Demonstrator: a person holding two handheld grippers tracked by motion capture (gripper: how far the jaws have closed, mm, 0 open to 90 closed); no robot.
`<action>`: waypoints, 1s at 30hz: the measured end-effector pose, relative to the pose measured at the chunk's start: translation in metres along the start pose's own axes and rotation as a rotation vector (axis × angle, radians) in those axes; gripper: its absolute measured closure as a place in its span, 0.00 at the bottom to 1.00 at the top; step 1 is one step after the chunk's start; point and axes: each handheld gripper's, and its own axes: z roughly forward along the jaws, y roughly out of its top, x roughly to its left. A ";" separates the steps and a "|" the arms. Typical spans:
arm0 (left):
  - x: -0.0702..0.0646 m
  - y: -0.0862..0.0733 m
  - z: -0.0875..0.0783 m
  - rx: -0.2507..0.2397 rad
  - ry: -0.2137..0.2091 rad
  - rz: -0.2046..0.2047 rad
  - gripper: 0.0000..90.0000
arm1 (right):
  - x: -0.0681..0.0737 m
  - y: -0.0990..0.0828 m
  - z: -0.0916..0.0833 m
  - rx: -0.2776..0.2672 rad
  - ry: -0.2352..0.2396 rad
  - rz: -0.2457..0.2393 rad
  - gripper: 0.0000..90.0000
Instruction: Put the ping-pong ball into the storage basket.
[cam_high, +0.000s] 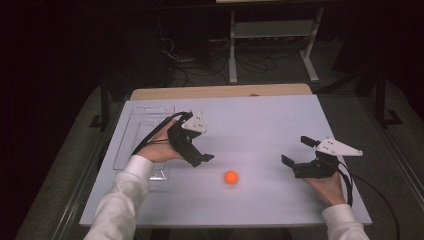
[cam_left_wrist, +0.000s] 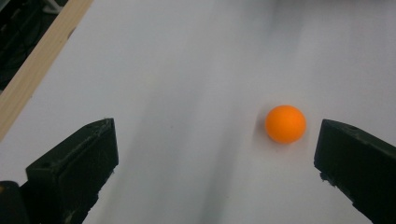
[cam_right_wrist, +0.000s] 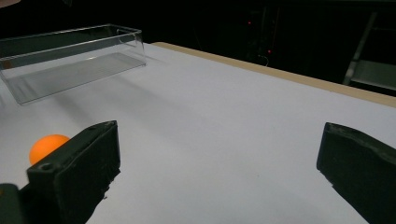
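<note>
A small orange ball (cam_left_wrist: 285, 123) looks smooth and matt. The clear plastic rectangular box (cam_right_wrist: 70, 58) gleams glossy. The white tabletop sheet (cam_high: 260, 125) looks matt, wood-edged.

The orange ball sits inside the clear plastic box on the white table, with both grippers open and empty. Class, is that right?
Not quite: the orange ball lies on the white table, outside the clear plastic box, as the high view shows. The left gripper and right gripper are indeed open and empty.
</note>
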 end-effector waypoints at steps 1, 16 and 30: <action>-0.001 0.001 0.001 0.000 -0.002 0.003 0.00 | 0.000 0.000 0.000 0.000 0.000 0.001 0.00; -0.008 0.016 0.017 0.025 -0.040 0.053 0.00 | 0.001 0.000 0.000 0.004 0.001 -0.002 0.00; -0.012 0.017 0.027 0.052 -0.059 0.069 0.00 | 0.004 -0.001 0.001 0.017 0.007 -0.011 0.00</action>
